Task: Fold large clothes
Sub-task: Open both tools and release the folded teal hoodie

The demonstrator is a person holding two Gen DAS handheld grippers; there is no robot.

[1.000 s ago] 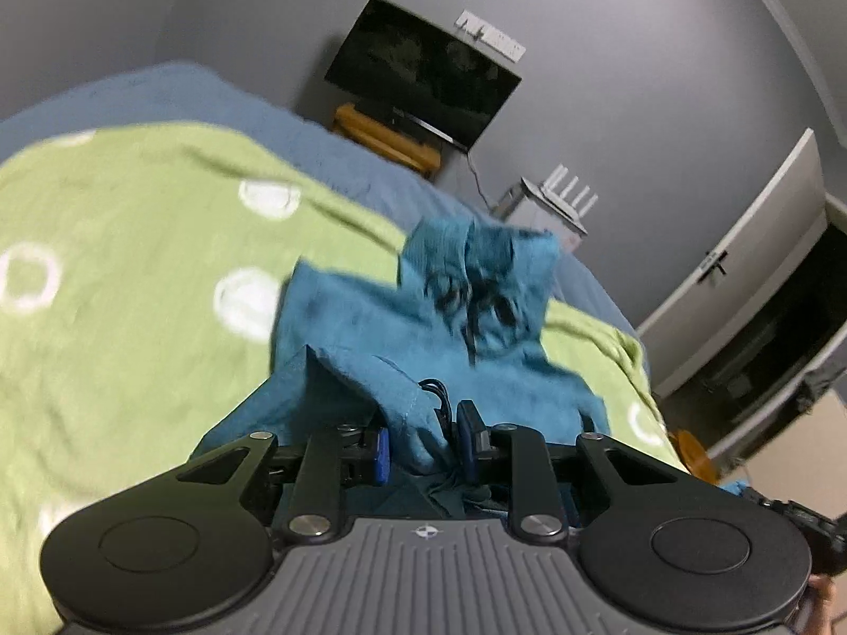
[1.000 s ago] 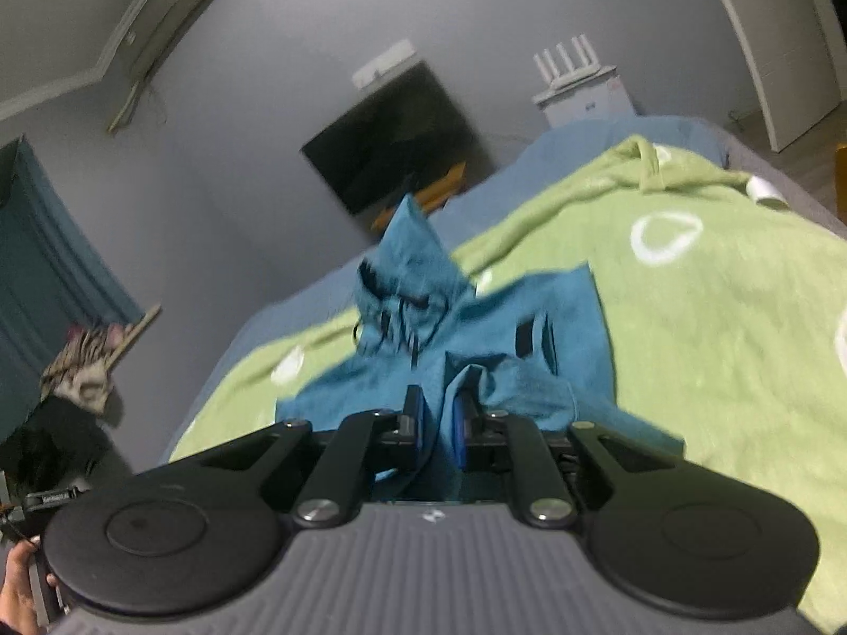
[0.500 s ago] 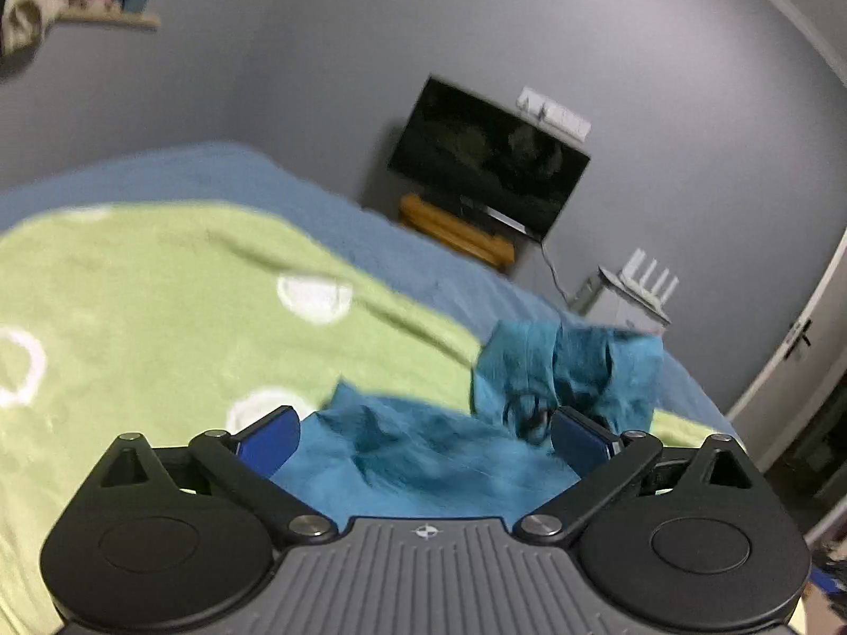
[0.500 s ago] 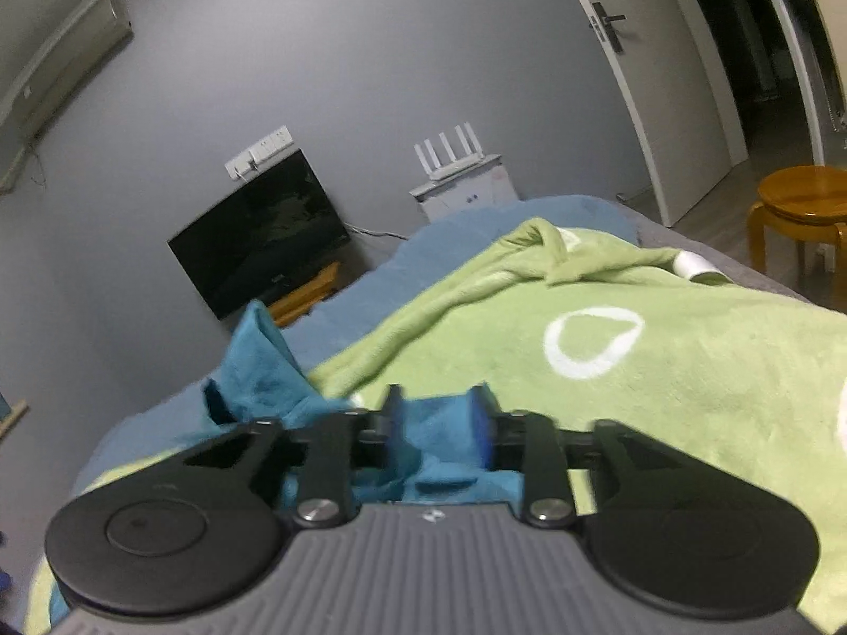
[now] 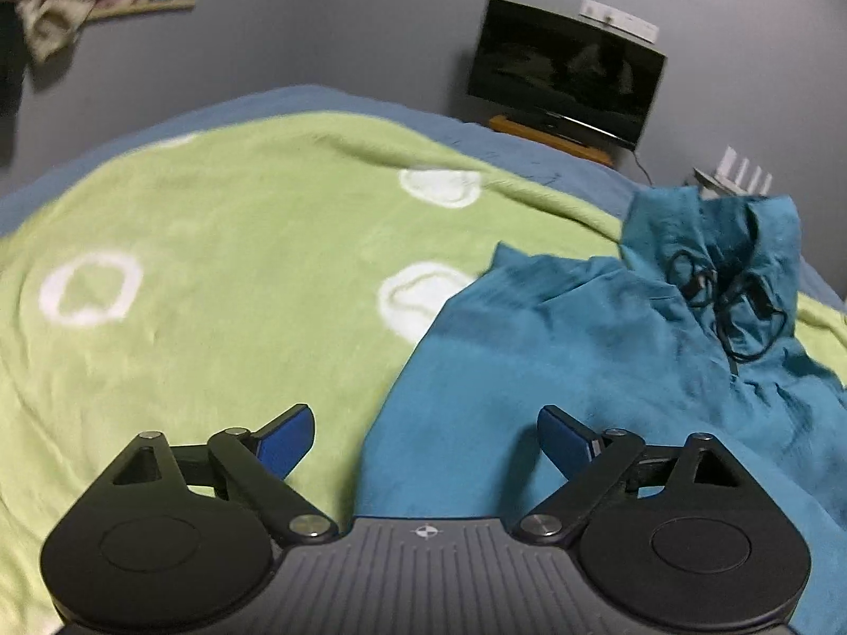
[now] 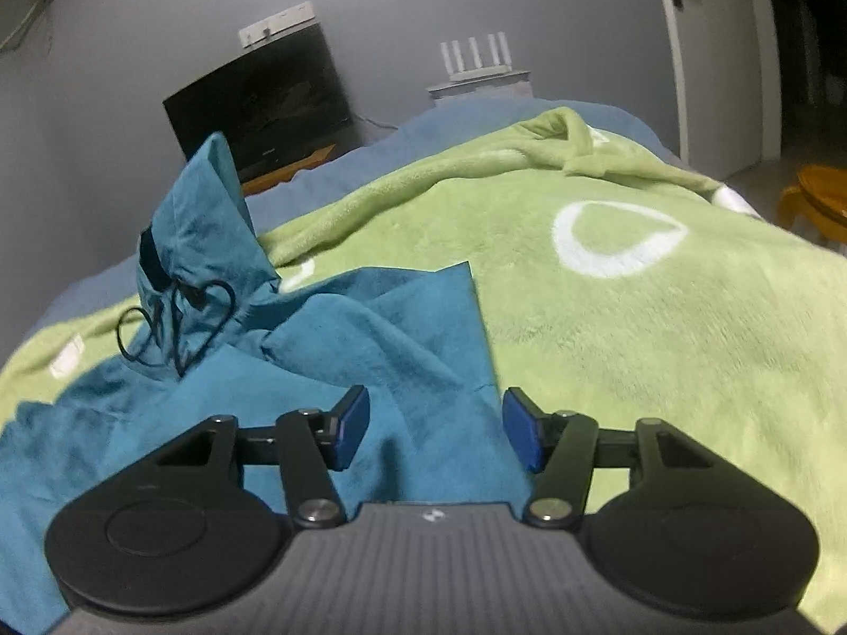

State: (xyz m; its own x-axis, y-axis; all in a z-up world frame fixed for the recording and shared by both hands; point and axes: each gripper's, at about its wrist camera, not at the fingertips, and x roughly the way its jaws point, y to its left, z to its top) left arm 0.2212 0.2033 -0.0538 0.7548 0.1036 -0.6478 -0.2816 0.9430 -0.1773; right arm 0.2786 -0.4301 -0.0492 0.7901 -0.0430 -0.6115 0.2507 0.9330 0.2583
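While we are hovering the left gripper [image 5: 426, 436] and right gripper [image 6: 434, 434] spread wide and empty, the teal hoodie [image 5: 609, 370] is lying beneath both

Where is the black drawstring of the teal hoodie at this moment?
The black drawstring lies looped at the neck of the teal hoodie, right in the left wrist view and left in the right wrist view, on the green blanket.

A green blanket [image 5: 222, 286] with white rings covers the bed, a dark television [image 5: 564, 71] beyond.
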